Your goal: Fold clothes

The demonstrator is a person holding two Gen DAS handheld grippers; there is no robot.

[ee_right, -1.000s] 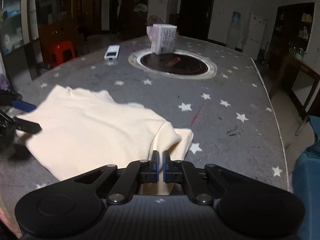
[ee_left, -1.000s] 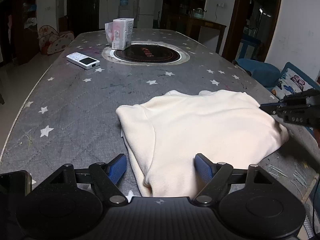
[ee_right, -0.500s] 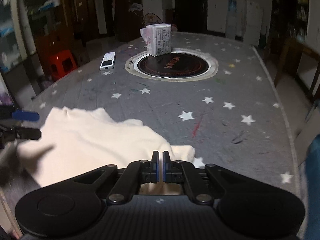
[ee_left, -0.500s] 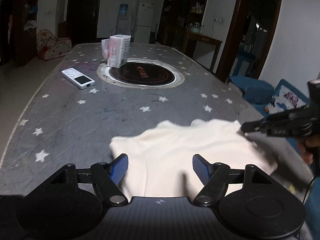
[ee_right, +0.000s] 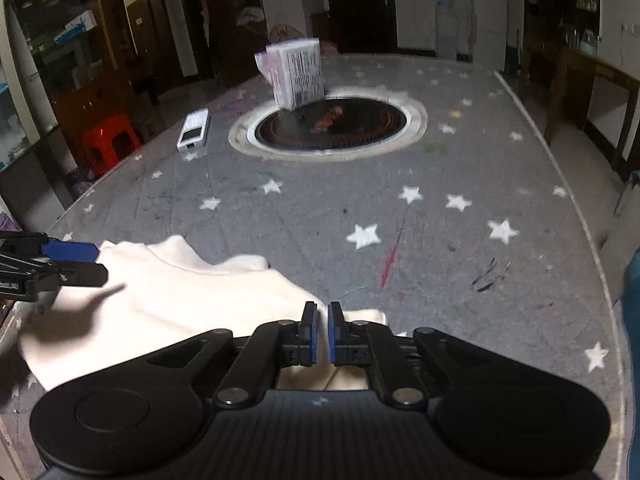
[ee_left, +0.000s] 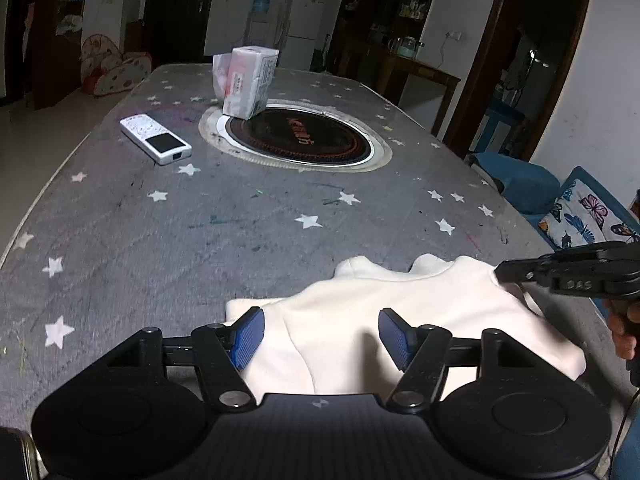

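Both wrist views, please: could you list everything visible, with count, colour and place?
garment: one, cream, near table edge
table: one, grey with white stars
hotplate: one, black round, table centre
remote: one, white, left of hotplate
boxed pack: one, white, hotplate's far rim
stool: one, red, on floor
cushion: one, butterfly print, right of table
left tool: open, over garment
right tool: shut on garment
hand: one, holding right tool

A cream garment [ee_left: 400, 312] lies bunched and partly folded. It rests at the near edge of the star-patterned tabletop [ee_left: 200, 240].
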